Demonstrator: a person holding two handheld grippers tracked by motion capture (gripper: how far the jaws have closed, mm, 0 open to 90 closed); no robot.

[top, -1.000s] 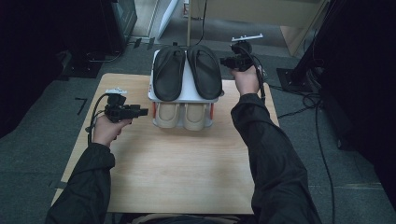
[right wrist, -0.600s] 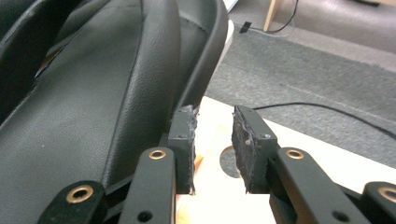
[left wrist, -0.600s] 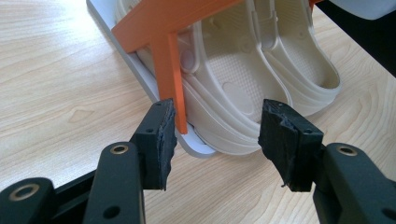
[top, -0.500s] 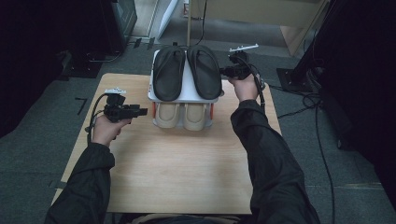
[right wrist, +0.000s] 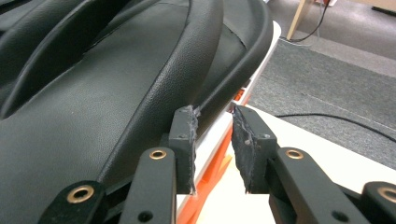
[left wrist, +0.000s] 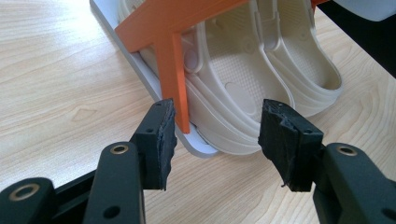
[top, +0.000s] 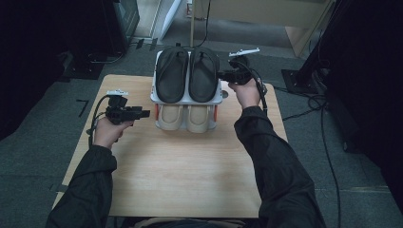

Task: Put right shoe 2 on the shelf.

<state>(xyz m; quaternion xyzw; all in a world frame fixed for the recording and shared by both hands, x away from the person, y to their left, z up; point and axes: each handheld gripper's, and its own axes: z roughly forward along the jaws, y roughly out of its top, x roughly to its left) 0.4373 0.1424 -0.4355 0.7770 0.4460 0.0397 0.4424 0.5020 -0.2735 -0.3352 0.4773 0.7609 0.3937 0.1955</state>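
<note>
High view | left gripper (top: 145, 113) centre-left on desk (top: 190, 175), fingers apart, empty | black slippers (top: 187, 73) upper centre on rack (top: 186, 99) | right gripper (top: 222, 74) upper right, fingers apart around slipper edge | risk: shallow grip slips, tips rack

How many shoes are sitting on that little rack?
4. Two black slippers, left one and right one, lie side by side on the rack's top shelf. Two beige clogs sit side by side on the lower shelf. Others may be hidden underneath.
</note>
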